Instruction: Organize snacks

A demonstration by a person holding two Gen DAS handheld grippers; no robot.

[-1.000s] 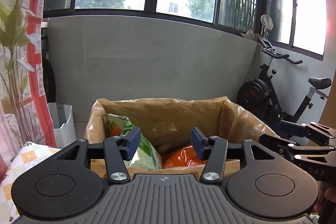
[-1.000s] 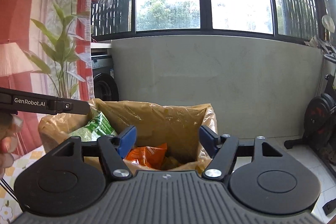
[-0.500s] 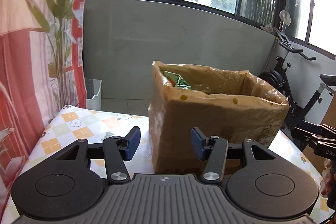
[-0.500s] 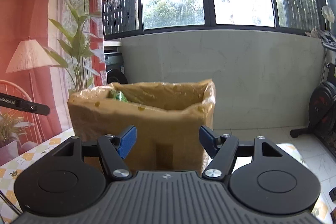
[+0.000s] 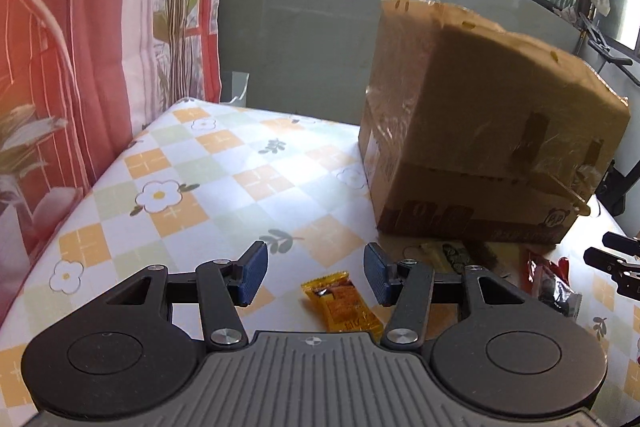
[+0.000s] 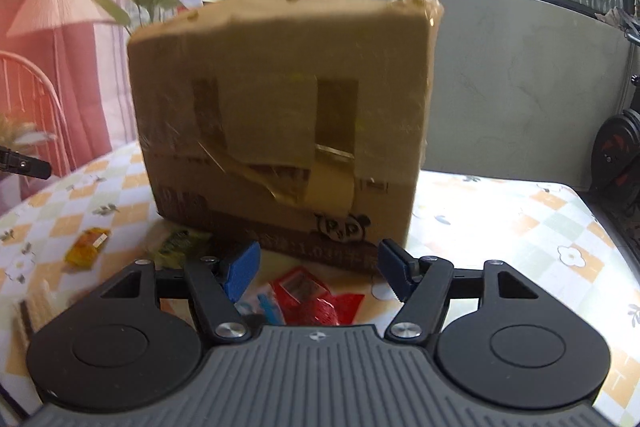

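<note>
- Since a second ago both views have dropped from looking into the open top of the cardboard box to looking at its side walls; the checked tablecloth and the loose snacks on it are now in sight.
- Left gripper: jaws apart, about mid-width, nothing between the pads.
- Right gripper: jaws apart, somewhat wider than the left, also empty.
- Key relation, left side: the yellow snack packet lies flat on the cloth just ahead of and below the left gripper, slightly toward its right finger. I judge the left hand the nearer one to it.
- Its long axis runs diagonally, from far-left to near-right in the left view, so not square to the jaw line. I judge a small wrist roll would be needed to close across the short width.
- Right side: a red snack packet lies just below the gap of the right gripper, in front of the box wall; crumpled, axis hard to read, partly hidden by the gripper body.
- A green packet sits at the foot of the box, left of the right gripper; a pale bar lies beside the box base.
- Both views are blurred; fine print unreadable.
</note>
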